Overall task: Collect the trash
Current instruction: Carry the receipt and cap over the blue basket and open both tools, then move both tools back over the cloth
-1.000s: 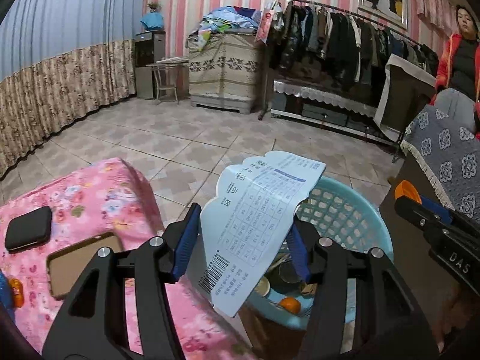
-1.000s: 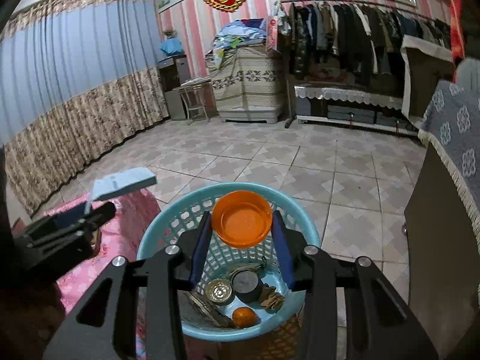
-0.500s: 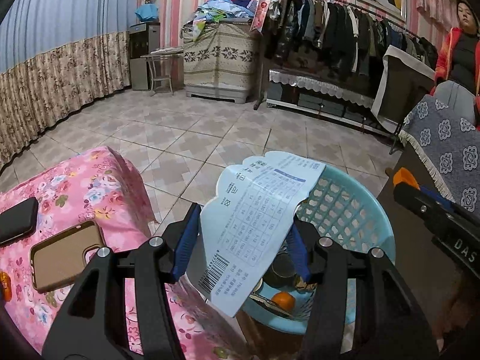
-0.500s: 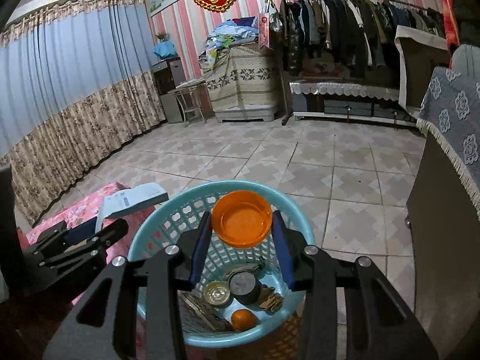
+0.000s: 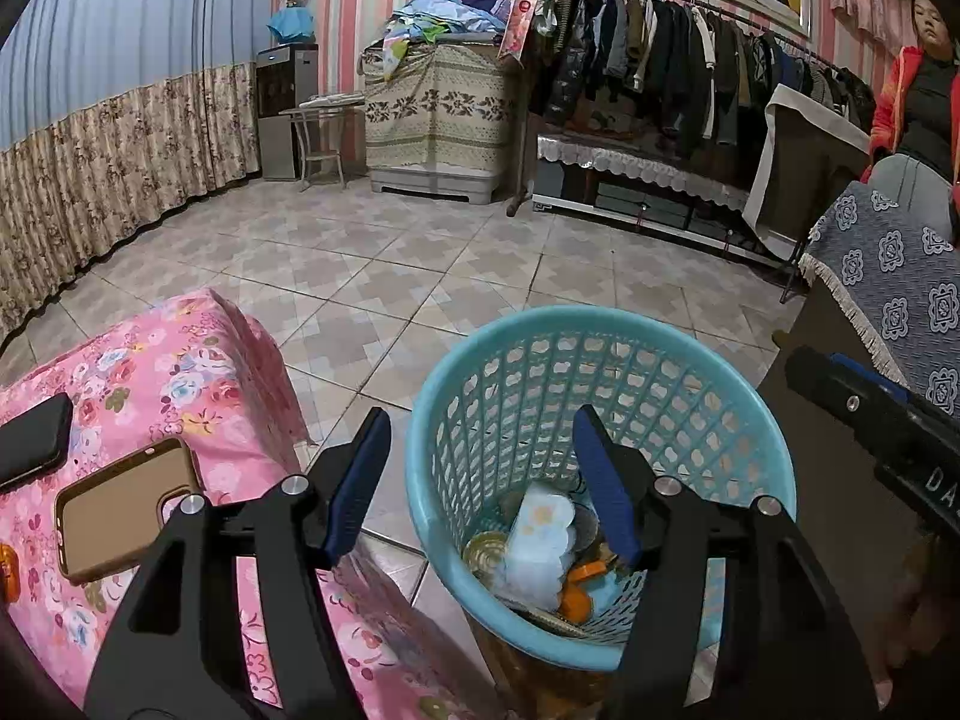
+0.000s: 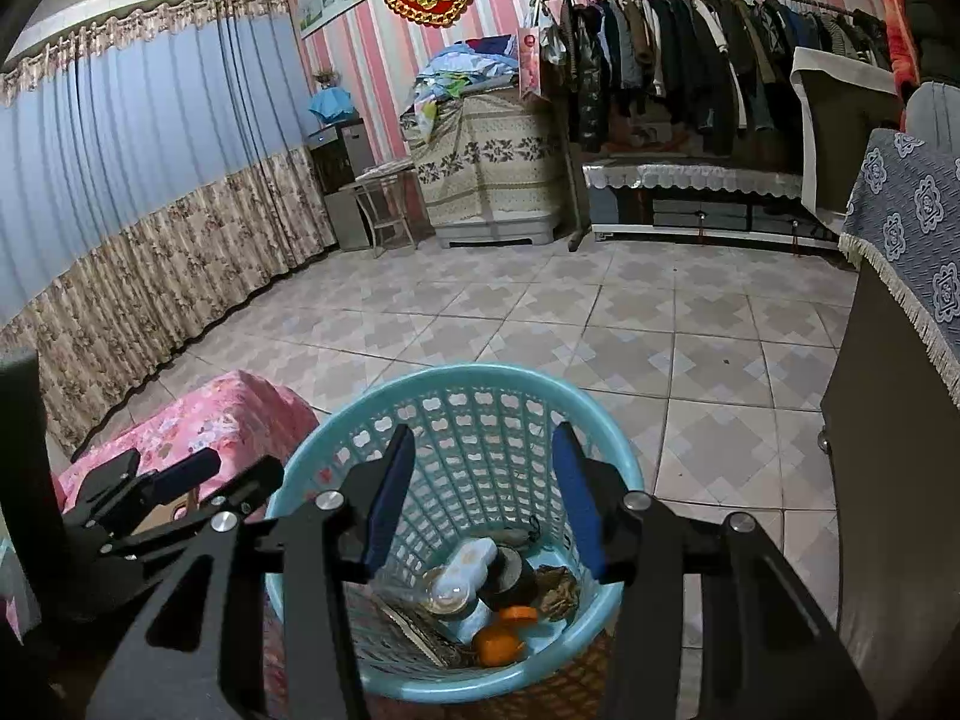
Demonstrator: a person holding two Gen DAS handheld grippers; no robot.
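A light blue plastic basket (image 5: 600, 330) (image 6: 456, 375) stands on the tiled floor beside a pink flowered table. My left gripper (image 5: 483, 468) is open and empty above the basket's near rim. My right gripper (image 6: 480, 492) is open and empty over the basket. Inside the basket lie the printed paper sheet (image 5: 537, 546) (image 6: 462, 576), the orange lid (image 6: 517, 613), an orange fruit (image 6: 498, 645), a dark round can (image 6: 510, 576) and other scraps. The left gripper also shows in the right wrist view (image 6: 174, 480) at the left.
The pink flowered table (image 5: 150, 372) holds a tan phone case (image 5: 120, 504) and a black phone (image 5: 30, 438). A dark cabinet with a blue patterned cloth (image 5: 888, 300) stands right of the basket. A person in red (image 5: 918, 72) stands far right, by a clothes rack (image 5: 660, 48).
My left gripper opened and the paper sheet dropped into the basket. My right gripper opened and the orange lid fell into the basket.
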